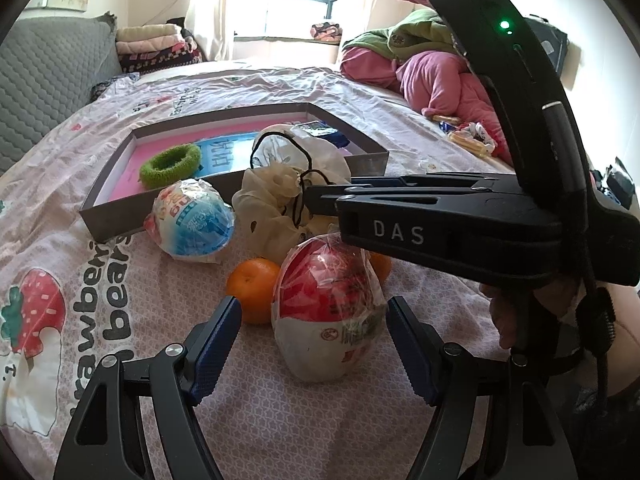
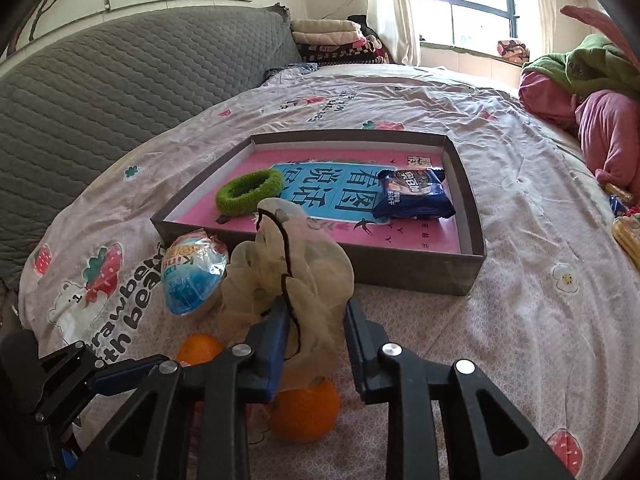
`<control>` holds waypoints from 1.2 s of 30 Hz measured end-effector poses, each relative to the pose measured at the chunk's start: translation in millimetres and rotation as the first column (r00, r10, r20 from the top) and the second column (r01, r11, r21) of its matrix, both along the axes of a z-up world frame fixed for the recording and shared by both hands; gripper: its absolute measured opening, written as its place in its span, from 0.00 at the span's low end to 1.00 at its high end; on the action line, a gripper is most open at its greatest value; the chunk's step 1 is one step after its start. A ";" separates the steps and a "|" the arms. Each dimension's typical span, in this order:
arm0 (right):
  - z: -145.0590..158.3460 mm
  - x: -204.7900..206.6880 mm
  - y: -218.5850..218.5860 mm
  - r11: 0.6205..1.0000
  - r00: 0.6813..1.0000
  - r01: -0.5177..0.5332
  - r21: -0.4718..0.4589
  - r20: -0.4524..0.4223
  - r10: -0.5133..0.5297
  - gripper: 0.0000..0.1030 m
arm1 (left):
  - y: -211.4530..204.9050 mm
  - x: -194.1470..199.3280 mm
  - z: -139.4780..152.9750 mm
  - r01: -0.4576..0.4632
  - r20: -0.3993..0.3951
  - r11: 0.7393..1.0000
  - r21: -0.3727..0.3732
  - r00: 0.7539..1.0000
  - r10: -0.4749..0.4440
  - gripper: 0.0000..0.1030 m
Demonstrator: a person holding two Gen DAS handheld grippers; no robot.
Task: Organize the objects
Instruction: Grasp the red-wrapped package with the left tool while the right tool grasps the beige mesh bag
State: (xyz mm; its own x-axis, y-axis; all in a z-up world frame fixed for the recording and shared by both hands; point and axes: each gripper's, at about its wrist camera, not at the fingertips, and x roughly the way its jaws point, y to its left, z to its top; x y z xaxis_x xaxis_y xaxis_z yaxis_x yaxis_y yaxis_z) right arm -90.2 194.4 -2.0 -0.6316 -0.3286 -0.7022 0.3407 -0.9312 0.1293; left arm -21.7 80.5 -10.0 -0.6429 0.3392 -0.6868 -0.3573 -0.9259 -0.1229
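1. While the left hand-held gripper point(image 1: 314, 344) hangs w/ jaws spread wide, the red-and-white wrapped egg point(image 1: 326, 316) stands upright on the bed point(image 2: 520, 300) between its blue pads point(image 1: 216, 350); pads not touching the wrapper.
2. Right hand-held gripper point(image 2: 316, 330) is pinching the cream mesh pouch point(image 2: 288, 276); jaws nearly together, fabric bunched betw. them, black drawstring point(image 2: 286, 264) trailing down across the front of the pouch.
3. From the left wrist view, the right tool reaches in from the right side, its tips at the pouch, just above the red egg.
4. Blue-and-white wrapped egg point(image 2: 192, 276) lies on its side on the bed, just left of the pouch, near the front wall of the grey box point(image 2: 424, 272).
5. Two oranges on the bed: one point(image 1: 252, 290) just left of the red egg, touching or nearly so; the other point(image 2: 304, 410) under the right tool, below the pouch.
6. Grey box sits open on the bed behind the loose items. Inside: pink-and-blue printed sheet point(image 2: 320, 196) lining the bottom, green fuzzy ring point(image 2: 250, 192) at left, dark blue snack pack point(image 2: 414, 194) at right.
7. Bed cover is pale pink w/ strawberry and bear print. Grey quilted headboard point(image 2: 100, 92) at left, pink and green clothes pile point(image 1: 420, 64) at far right, window point(image 2: 476, 4) behind.
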 end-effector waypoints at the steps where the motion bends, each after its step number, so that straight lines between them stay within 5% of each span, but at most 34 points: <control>1: 0.7 0.2 0.5 1.000 1.000 -0.003 -0.006 -0.004 0.003 0.25 | -0.3 0.0 0.0 0.000 -0.002 1.000 0.001 1.000 0.000 0.71; 16: 6.7 4.0 -2.2 0.999 0.999 -0.017 0.028 -0.044 0.019 0.16 | 1.3 1.2 0.1 0.023 -0.006 1.000 0.009 1.000 -0.023 0.52; 36: 11.9 5.0 2.5 1.000 0.998 -0.008 0.008 -0.063 0.008 0.16 | -6.8 2.4 10.0 0.013 -0.021 0.999 0.051 1.000 -0.012 0.52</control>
